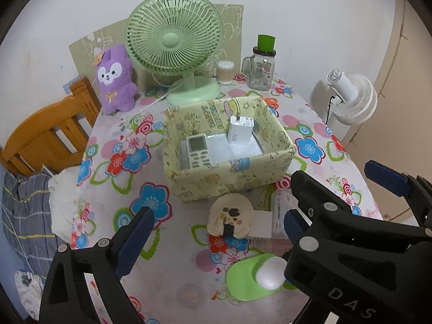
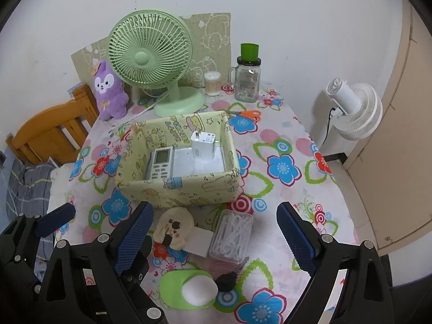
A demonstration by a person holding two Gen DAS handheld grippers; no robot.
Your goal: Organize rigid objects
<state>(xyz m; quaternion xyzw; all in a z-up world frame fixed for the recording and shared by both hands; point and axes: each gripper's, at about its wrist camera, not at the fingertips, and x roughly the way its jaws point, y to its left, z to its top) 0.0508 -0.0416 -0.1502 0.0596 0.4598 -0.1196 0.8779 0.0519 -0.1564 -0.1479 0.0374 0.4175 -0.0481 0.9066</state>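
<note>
A yellow cartoon-print box (image 1: 232, 181) (image 2: 178, 191) stands mid-table and holds a white remote (image 1: 198, 151) (image 2: 160, 163) and a white charger (image 1: 240, 132) (image 2: 203, 145). In front of it lie a beige round case with a black clip (image 1: 232, 216) (image 2: 174, 228), a white card (image 2: 201, 241), a clear box of white picks (image 2: 233, 233), a green oval piece with a white dome (image 1: 253, 275) (image 2: 189, 289) and a small black item (image 2: 226, 280). My left gripper (image 1: 217, 213) hangs open above the beige case. My right gripper (image 2: 214, 206) is open over the clear box, holding nothing.
Along the wall stand a green fan (image 1: 172, 40), a purple plush (image 1: 114, 81), a cotton-swab tub (image 1: 225, 73) and a glass jar with a green lid (image 1: 260, 70). Orange scissers lie behind the box (image 2: 247, 114). A wooden chair (image 1: 51, 137) is at the left, a white fan (image 2: 353, 110) at the right.
</note>
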